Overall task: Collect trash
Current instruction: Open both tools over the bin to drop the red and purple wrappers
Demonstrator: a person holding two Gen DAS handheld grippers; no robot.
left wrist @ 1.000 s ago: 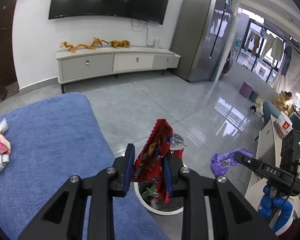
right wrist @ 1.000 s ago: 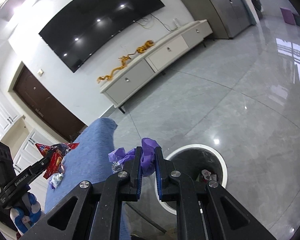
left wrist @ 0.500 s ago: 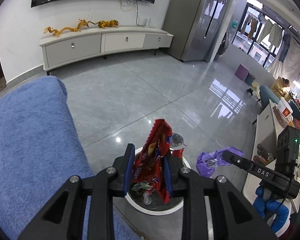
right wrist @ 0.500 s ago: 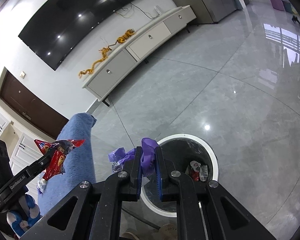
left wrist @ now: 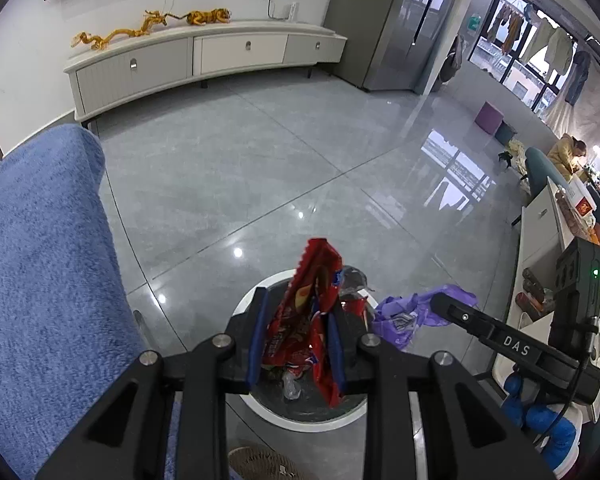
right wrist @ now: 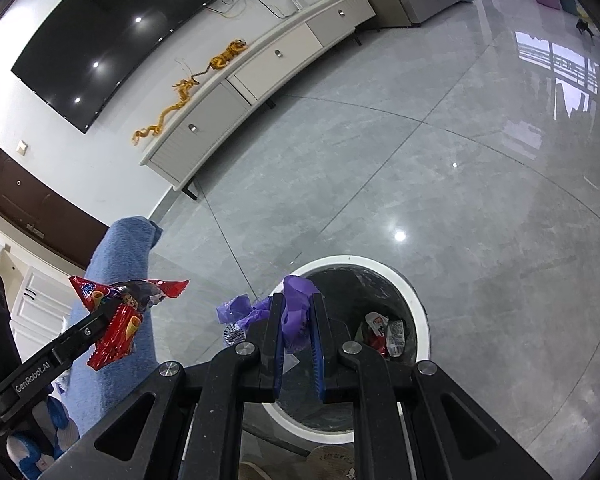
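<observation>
You hold both grippers over the trash bin [left wrist: 260,408], left gripper [left wrist: 296,344] fingers pinching the red snack wrapper [left wrist: 300,320], right gripper [right wrist: 296,344] fingers pinching the purple plastic bag [right wrist: 294,308], positioned to drop.

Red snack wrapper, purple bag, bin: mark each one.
red snack wrapper [left wrist: 318,276], left wrist view, upper half above the claw
purple bag [right wrist: 296,296], right wrist view, bunched top
bin [right wrist: 418,312], right wrist view, white rim

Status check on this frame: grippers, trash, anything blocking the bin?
Left gripper shut on red snack wrapper, over bin. Right gripper shut on purple bag. Nothing blocking.
</observation>
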